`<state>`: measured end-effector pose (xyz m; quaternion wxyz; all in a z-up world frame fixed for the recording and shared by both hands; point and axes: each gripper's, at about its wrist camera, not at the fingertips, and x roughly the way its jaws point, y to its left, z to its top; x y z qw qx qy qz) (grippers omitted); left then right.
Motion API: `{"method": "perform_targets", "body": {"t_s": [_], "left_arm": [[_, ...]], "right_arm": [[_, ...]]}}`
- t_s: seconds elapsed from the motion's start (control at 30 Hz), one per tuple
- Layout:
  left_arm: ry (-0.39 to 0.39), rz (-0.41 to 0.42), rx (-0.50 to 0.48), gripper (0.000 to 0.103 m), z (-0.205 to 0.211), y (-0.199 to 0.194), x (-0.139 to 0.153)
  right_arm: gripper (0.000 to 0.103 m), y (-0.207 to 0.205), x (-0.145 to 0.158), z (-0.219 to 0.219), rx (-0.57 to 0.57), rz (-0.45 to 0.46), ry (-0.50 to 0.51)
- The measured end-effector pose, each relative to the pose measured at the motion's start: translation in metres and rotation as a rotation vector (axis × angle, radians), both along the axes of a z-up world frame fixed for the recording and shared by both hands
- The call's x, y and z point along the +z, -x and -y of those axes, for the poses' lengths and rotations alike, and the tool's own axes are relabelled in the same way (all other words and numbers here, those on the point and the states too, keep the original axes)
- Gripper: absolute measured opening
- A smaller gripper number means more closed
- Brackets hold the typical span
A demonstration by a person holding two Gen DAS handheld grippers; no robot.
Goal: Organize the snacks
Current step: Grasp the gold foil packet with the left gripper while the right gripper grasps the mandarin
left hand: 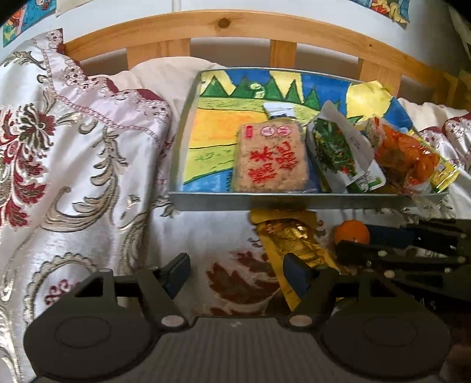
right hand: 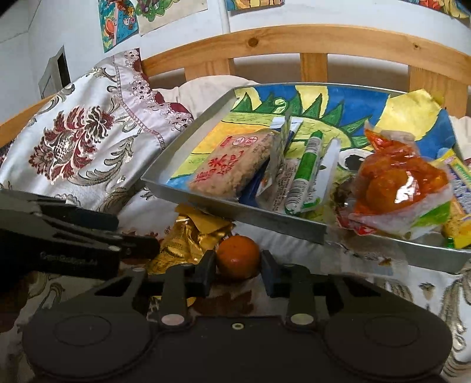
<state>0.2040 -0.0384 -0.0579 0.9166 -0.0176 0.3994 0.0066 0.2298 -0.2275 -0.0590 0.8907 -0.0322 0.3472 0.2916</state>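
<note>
A metal tray [left hand: 294, 200] lined with a colourful drawing sits on the bed and holds a rice cracker pack [left hand: 270, 159], a green vegetable pack [left hand: 338, 150] and an orange snack pack [left hand: 406, 156]. A small orange [right hand: 238, 257] lies on the bedspread in front of the tray, between the fingers of my right gripper [right hand: 238, 272], which touch both its sides. A gold foil packet [left hand: 294, 244] lies beside it, partly under the tray's edge. My left gripper [left hand: 237, 274] is open and empty over the bedspread, its right finger over the gold packet.
The patterned bedspread [left hand: 88, 176] bulges up left of the tray. A wooden headboard [left hand: 235, 26] runs behind the tray [right hand: 235, 210]. The right gripper's arm [left hand: 412, 253] crosses the left wrist view at the right. Drawings [right hand: 117, 23] hang on the wall.
</note>
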Motion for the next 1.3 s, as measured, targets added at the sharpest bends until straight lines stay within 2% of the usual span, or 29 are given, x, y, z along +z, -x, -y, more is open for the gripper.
{"method": "perform_targets", "body": {"t_s": [0.23,0.37,0.47,0.73,0.83,0.9,0.97,1.3], "left_arm": [[0.082,0.013,-0.049,0.075,0.011,-0.009,0.003],[0.111,-0.011,-0.093,0.075,0.023,-0.017,0.006],[0.085,-0.049,-0.111,0.078,0.035,-0.025,0.001],[0.083,-0.053,-0.055,0.082,0.042,-0.044,-0.005],[0.055,-0.041,-0.008,0.074,0.045,-0.045,-0.007],[0.030,-0.025,0.003,0.060,0.046,-0.043,-0.006],[0.027,-0.013,0.009,0.055,0.044,-0.039,-0.005],[0.078,-0.003,-0.007,0.049,0.036,-0.011,0.006]], "right_arm": [[0.035,0.019,0.008,0.019,-0.036,0.017,0.069],[0.035,0.021,0.011,0.031,-0.064,0.000,0.070],[0.035,0.020,0.012,0.034,-0.072,-0.002,0.069],[0.035,0.018,0.009,0.039,-0.077,-0.030,0.067],[0.035,0.017,0.008,0.040,-0.076,-0.036,0.062],[0.035,0.016,0.007,0.041,-0.077,-0.040,0.056],[0.035,0.016,0.007,0.041,-0.077,-0.041,0.055],[0.035,0.020,0.008,0.036,-0.054,-0.034,0.064]]}}
